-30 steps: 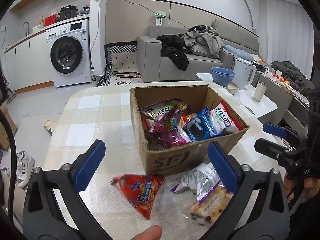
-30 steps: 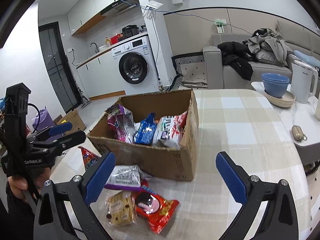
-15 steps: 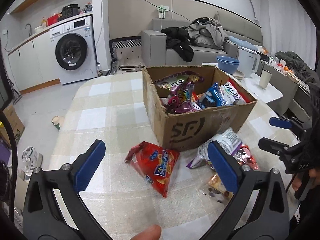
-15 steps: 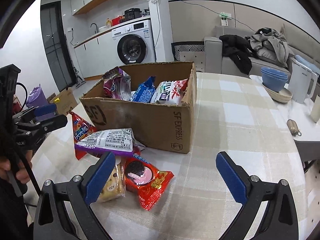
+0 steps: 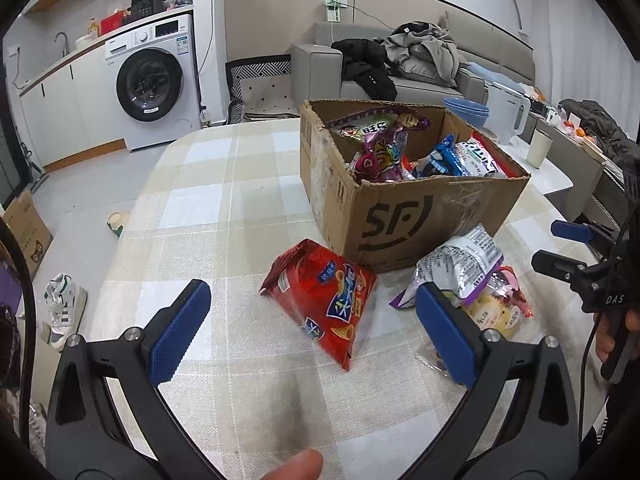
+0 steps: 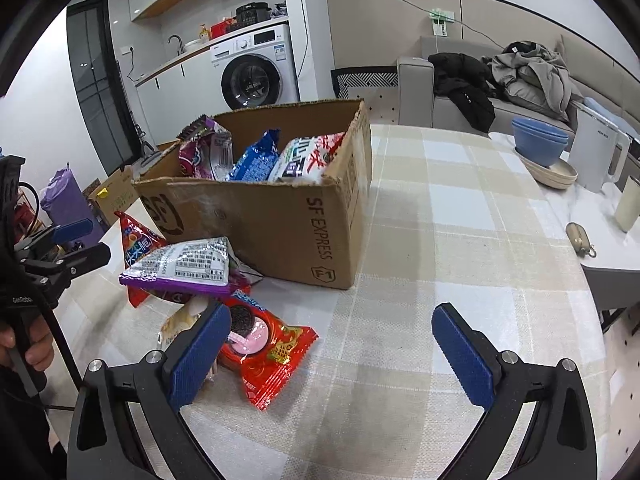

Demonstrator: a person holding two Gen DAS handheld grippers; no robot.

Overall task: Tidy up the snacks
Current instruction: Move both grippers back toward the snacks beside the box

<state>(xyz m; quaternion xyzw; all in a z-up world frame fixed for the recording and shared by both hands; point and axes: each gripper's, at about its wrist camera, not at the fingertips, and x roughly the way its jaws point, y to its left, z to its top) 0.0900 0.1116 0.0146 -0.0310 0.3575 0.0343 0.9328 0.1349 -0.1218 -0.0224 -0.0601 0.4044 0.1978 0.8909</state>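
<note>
The left gripper (image 5: 312,320) hangs low over the checked surface (image 5: 208,216) with its fingers (image 5: 180,336) spread wide and nothing between them. Just ahead of it lies a red bag (image 5: 324,296) of snacks, flat on the cloth and close to the near corner of the box (image 5: 404,220). The box stands open on the surface and holds several packets, among them a purple one (image 5: 380,156) and a blue one (image 5: 436,160).

The right gripper (image 6: 332,348) is also wide open and holds nothing. Its left finger (image 6: 200,352) sits over a small pile in front of the box: a red cookie pack (image 6: 272,352), a silver-and-purple bag (image 6: 188,268) lying partly on top of it, and a pale packet (image 6: 180,320) half hidden beneath. Whether the finger touches the pile cannot be told. The red bag (image 6: 138,244) shows behind the silver one, against the box (image 6: 280,232) wall.

Each gripper appears in the other's view, held by a hand (image 5: 616,328) at the frame edge. 2 blue bowls (image 6: 540,144) and a white kettle (image 6: 596,156) stand on a side table to the right.
</note>
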